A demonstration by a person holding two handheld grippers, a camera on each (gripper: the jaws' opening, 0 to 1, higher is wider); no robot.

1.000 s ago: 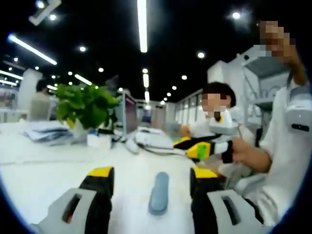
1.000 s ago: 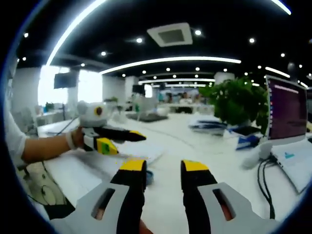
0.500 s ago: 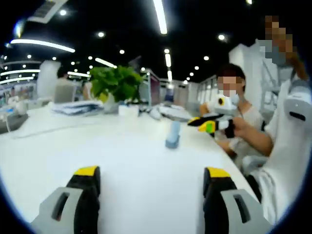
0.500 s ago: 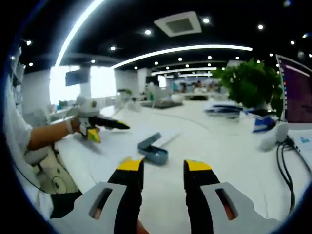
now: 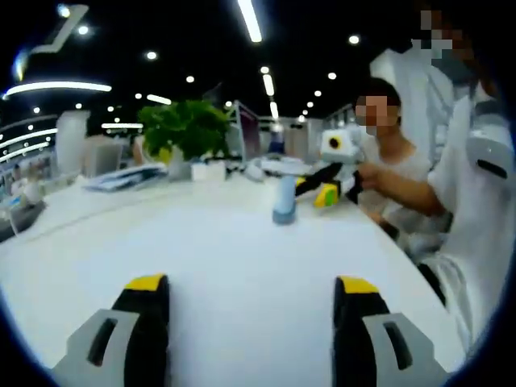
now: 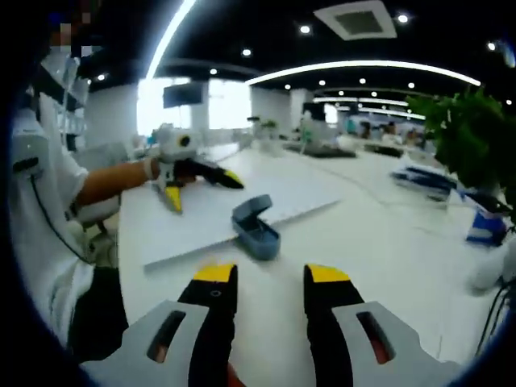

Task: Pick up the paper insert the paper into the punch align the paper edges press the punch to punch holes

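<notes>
Ceiling lights are glowing over a wide white table (image 5: 242,266) in an open office. In the left gripper view, the left tongs (image 5: 251,302) are standing wide apart, gripping nothing, with bare tabletop lying between and ahead of them. Farther on, the blue-grey punch (image 5: 284,201) is sitting beside the right tongs (image 5: 316,187), held by a hand. In the right gripper view, the right tongs (image 6: 268,284) are parted narrowly and empty; the punch (image 6: 255,227) is resting on the near edge of the paper (image 6: 234,214), just ahead. The left tongs (image 6: 201,184) are spreading open above the sheet's far side. A potted plant (image 5: 187,131) is standing well back.
</notes>
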